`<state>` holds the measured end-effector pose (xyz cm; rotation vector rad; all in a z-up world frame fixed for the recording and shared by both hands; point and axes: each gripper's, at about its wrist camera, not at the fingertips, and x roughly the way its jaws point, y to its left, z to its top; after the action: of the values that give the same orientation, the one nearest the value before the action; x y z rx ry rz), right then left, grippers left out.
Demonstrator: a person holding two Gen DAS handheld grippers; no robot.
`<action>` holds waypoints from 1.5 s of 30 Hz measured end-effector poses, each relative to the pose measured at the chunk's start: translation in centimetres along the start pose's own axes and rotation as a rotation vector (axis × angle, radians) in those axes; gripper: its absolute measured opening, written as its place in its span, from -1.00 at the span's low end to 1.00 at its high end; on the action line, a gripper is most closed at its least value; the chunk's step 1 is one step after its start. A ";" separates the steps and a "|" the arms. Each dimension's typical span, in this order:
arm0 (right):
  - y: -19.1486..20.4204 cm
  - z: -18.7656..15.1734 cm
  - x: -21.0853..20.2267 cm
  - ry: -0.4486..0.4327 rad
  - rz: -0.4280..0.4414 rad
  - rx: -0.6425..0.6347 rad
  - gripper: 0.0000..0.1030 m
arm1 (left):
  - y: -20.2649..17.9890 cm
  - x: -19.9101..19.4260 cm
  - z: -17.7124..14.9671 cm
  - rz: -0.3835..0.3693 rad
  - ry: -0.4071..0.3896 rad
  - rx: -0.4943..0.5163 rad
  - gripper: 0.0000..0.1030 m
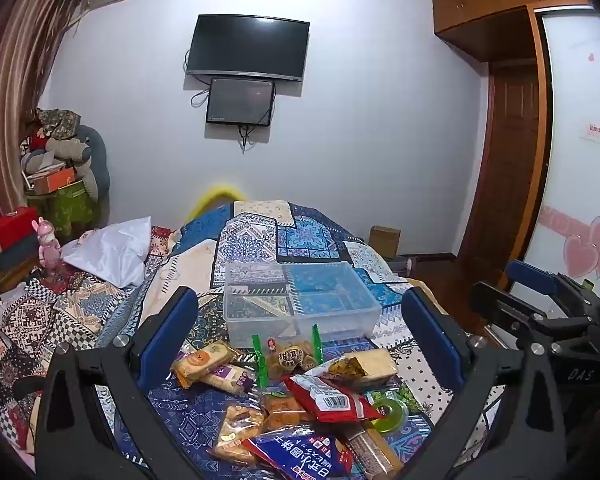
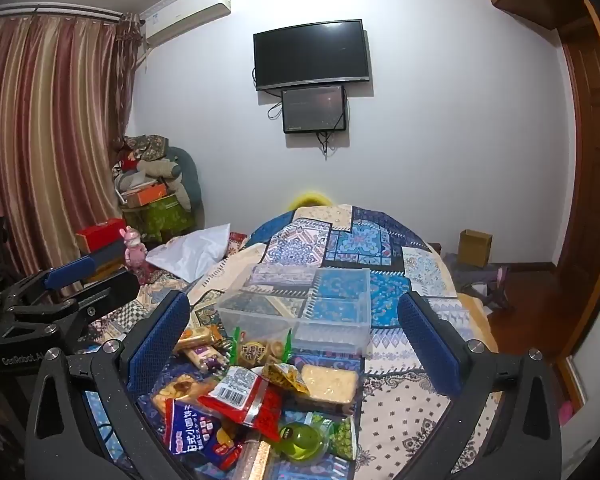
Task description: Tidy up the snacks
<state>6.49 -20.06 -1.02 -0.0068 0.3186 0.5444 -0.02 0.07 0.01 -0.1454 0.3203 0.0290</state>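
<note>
Looking over the heap of crinkly foil-and-plastic snack packets (image 1: 300, 396) at the near edge of the bed, I would judge them all light, slippery and easily crushed: biscuits and crackers inside thin film. The red glossy packet with the barcode label (image 2: 246, 400) lies on top of the heap, so its flat sealed end seems the safest place to pinch; the small round green jelly cup (image 2: 300, 440) beside it is stiffer but would roll. Just beyond the heap, toward the middle of the bed, stands the clear rigid plastic divided box (image 1: 300, 300), its compartments showing nothing but the quilt through them. The blue patterned patchwork quilt (image 1: 256, 236) beneath is soft and uneven, so packets may slide. The left gripper (image 1: 300, 328) and the right gripper (image 2: 296, 336) both hover over the heap, blue-padded jaws spread fully wide, gripping nothing.
</note>
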 end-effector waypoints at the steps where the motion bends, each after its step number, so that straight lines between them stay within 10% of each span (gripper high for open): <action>1: 0.0 0.0 0.0 0.000 0.000 -0.001 1.00 | -0.1 0.0 0.0 0.002 -0.002 0.017 1.00; 45: 0.3 0.0 -0.3 -0.011 0.009 -0.011 1.00 | -0.5 -0.4 -0.1 0.009 -0.030 0.035 1.00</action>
<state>6.02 -19.94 -0.92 -0.0130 0.3048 0.5548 -0.42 -0.47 0.17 -0.1086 0.2909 0.0348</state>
